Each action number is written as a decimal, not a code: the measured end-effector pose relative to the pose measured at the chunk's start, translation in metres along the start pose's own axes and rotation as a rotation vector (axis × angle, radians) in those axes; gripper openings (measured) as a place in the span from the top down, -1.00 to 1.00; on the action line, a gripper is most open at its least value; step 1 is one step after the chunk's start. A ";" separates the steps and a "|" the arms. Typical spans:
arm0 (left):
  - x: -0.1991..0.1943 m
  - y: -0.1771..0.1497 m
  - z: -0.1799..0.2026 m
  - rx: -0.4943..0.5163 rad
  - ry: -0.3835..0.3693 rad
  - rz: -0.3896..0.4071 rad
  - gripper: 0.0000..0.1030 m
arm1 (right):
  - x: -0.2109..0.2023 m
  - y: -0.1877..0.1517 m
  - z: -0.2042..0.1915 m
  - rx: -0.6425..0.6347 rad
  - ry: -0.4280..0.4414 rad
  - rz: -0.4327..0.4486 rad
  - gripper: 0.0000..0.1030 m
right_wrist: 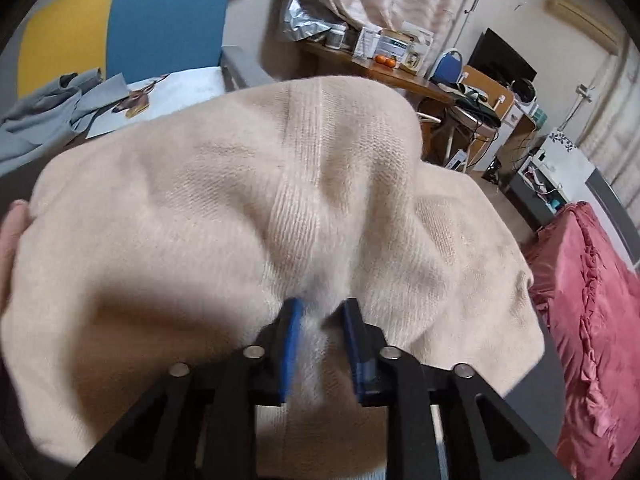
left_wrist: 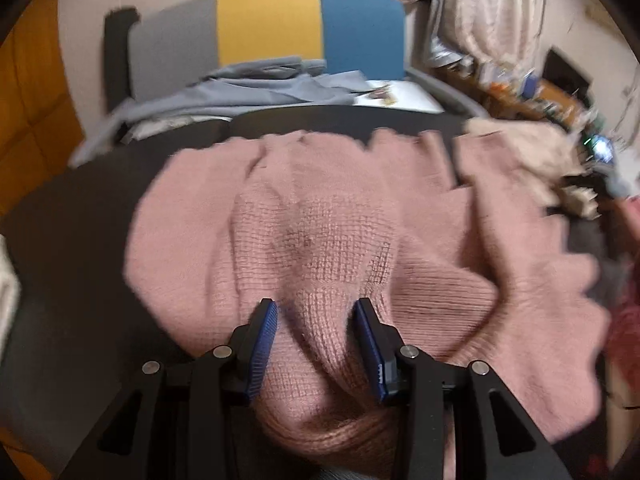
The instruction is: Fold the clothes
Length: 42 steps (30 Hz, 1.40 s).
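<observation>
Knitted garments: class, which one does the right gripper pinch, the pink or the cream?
The cream knit, bunched between the right gripper fingers. The pink knit is in the left gripper.

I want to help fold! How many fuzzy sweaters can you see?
2. The pink sweater lies on the dark surface, pinched by the left tool. The cream sweater is bunched in the right tool. More may be hidden underneath.

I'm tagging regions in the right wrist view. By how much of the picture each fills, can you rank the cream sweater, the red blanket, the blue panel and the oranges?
1. cream sweater, though its nearness to the camera inflates it
2. and 3. red blanket and blue panel: too alike to rank
4. oranges
</observation>
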<state>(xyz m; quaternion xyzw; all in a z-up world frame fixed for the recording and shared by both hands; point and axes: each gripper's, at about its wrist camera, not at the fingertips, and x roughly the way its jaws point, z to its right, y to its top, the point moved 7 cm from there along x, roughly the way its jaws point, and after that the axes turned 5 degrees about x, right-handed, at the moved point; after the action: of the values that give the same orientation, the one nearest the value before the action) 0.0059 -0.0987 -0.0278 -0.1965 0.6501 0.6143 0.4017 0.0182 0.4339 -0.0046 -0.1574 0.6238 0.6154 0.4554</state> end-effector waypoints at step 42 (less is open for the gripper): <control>0.001 -0.060 -0.057 -0.066 0.305 -0.110 0.18 | -0.078 -0.038 -0.424 -0.592 0.551 0.115 -0.45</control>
<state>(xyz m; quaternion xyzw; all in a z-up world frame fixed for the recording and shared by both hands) 0.0345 -0.1631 -0.0715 -0.3360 0.6714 0.5753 0.3246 -0.0704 0.0123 -0.0420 -0.4056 0.5261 0.7277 0.1711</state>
